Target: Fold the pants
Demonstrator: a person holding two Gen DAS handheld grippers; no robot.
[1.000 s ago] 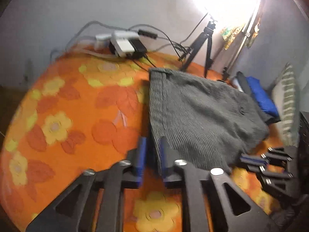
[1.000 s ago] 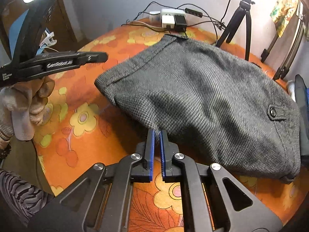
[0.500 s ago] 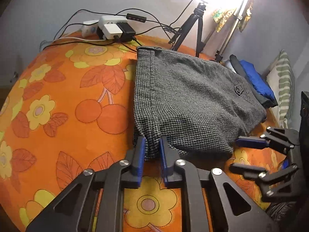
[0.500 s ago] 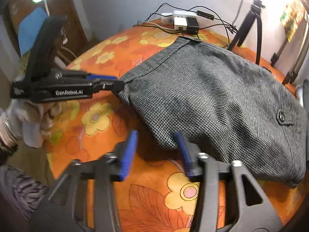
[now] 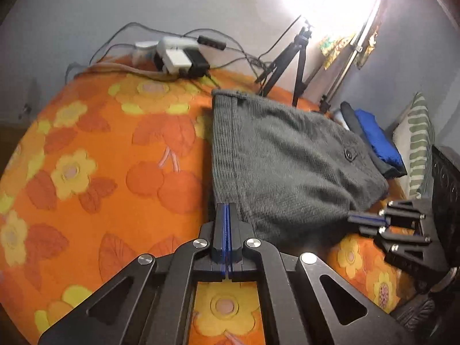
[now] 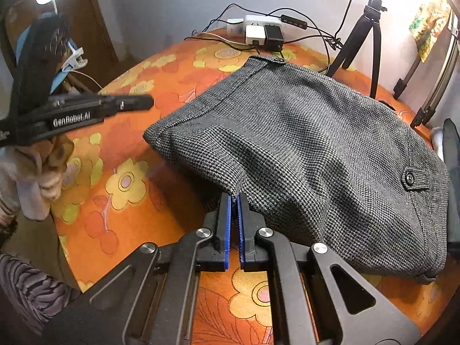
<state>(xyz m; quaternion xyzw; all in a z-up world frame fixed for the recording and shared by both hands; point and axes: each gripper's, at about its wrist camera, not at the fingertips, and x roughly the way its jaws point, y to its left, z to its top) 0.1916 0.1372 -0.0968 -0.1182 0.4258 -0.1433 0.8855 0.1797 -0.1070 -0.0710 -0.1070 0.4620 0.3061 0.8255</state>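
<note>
1. Pinching the near edge of the folded grey pants [image 6: 316,143], the right gripper [image 6: 235,201] had its blue fingers [image 6: 227,224] clenched on a fold of cloth.
2. Left gripper [image 5: 226,210] sat beside the pants' near corner, fingers pressed together with no cloth visible between them.
3. Pants lay on the orange floral bed [image 5: 100,158].
4. Behind stood a power strip [image 6: 258,28] and tripod [image 6: 365,34].
</note>
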